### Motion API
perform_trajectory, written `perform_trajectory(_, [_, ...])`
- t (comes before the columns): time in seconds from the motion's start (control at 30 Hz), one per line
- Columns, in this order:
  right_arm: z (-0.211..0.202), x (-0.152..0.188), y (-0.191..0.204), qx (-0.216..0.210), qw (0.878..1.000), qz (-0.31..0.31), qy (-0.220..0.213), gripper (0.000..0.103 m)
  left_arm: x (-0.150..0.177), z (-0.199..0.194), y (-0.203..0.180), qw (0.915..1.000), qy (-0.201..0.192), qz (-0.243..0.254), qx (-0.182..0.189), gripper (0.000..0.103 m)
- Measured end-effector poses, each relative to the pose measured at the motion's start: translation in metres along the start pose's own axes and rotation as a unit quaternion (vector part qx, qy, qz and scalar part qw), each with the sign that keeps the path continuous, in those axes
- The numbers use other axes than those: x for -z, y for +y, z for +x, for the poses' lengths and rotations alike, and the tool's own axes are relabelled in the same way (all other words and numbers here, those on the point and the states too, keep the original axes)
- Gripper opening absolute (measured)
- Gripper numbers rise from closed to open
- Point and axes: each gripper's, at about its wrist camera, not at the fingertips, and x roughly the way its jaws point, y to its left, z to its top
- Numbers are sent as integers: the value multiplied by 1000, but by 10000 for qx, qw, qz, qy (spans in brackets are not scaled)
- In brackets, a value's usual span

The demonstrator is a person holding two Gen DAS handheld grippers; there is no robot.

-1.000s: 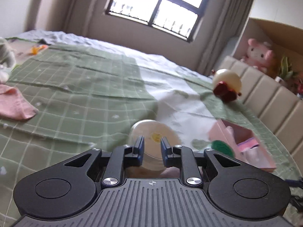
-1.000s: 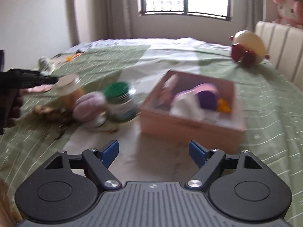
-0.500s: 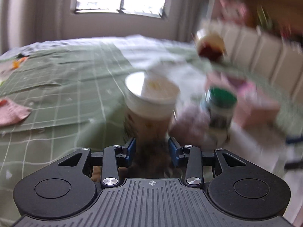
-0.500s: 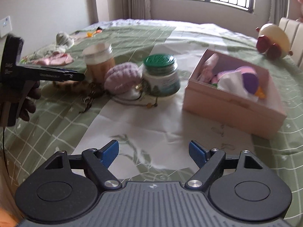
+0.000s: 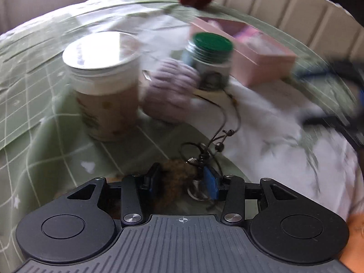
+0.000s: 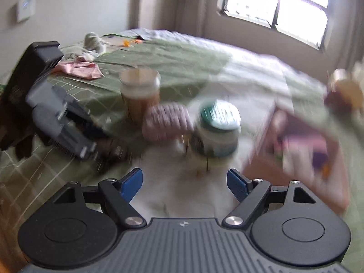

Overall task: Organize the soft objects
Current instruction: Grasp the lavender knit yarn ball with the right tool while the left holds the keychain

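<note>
Left gripper (image 5: 180, 180) pitched down over a brown furry keychain toy (image 5: 175, 177), jaws just spread wide, blue pads standing either side of the fur without pressing: straddled, not gripped. Toy's long axis roughly along the gripper's own line, metal ring and dark cord (image 5: 218, 136) trailing off toward the green-lidded jar (image 5: 210, 61). Closer by far to the left hand than to the right. Right gripper (image 6: 185, 183) gaping and empty, aimed across the white patch of bedspread (image 6: 188, 182) at the same cluster, well short of it. Purple knitted plush (image 5: 170, 91) wedged between the white-lidded jar (image 5: 103, 79) and the green-lidded one; pink box (image 5: 261, 61) beyond, already holding soft things. Left view alone shows pads and fur in relation; right view alone shows the left tool from outside, tip down at the toy, though heavily blurred.
</note>
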Motion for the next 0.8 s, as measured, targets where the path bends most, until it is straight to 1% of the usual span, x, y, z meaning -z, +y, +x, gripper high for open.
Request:
perform_trajectory(0.03, [7,-10,8,45,9996,-278,-71,85,4,-1,-5,9998,1,98,-155,46])
perform_trajectory(0.1, [25,-26,23,77,9963,-843,-128,86,8,-2,-13,9985,14,270,-485,47])
perform_trajectory(0.2, [61,-44,44,105,9882,-1530,46,86,13,-5,-22,9966,145,504,-637,46])
perform_trajectory(0.27, [83,-50,55,80,9837,-1782,210,86,18,-10,-24,9959,205,664,-577,46])
perform_trajectory(0.3, [94,-52,58,86,9819,-1865,317,86,22,-12,-22,9963,210,667,-504,46])
perform_trajectory(0.4, [124,-56,58,220,9779,-1972,658,86,31,-19,-14,9983,87,473,-330,46])
perform_trajectory(0.47, [134,-59,52,239,9797,-1825,798,69,38,-19,-11,9993,-125,241,-273,46])
perform_trajectory(0.5, [135,-61,46,138,9819,-1662,898,48,41,-19,-9,9994,-234,98,-249,47])
perform_trajectory(0.53, [134,-65,41,-6,9840,-1475,997,35,43,-19,-7,9991,-339,-78,-222,47])
perform_trajectory(0.57, [129,-69,35,-84,9861,-1297,1032,31,44,-18,-4,9986,-425,-238,-183,46])
perform_trajectory(0.6, [122,-74,28,-135,9886,-1099,1018,29,44,-18,-1,9978,-502,-383,-178,41])
perform_trajectory(0.63, [114,-81,19,-229,9911,-852,999,29,44,-18,0,9967,-579,-518,-247,33])
perform_trajectory(0.67, [105,-88,8,-363,9930,-563,972,28,44,-19,1,9953,-627,-642,-372,20])
perform_trajectory(0.73, [84,-106,-14,-512,9951,-6,844,28,40,-23,3,9927,-745,-832,-452,18])
perform_trajectory(0.8, [61,-123,-33,-585,9955,356,653,28,32,-37,2,9899,-978,-855,-567,17])
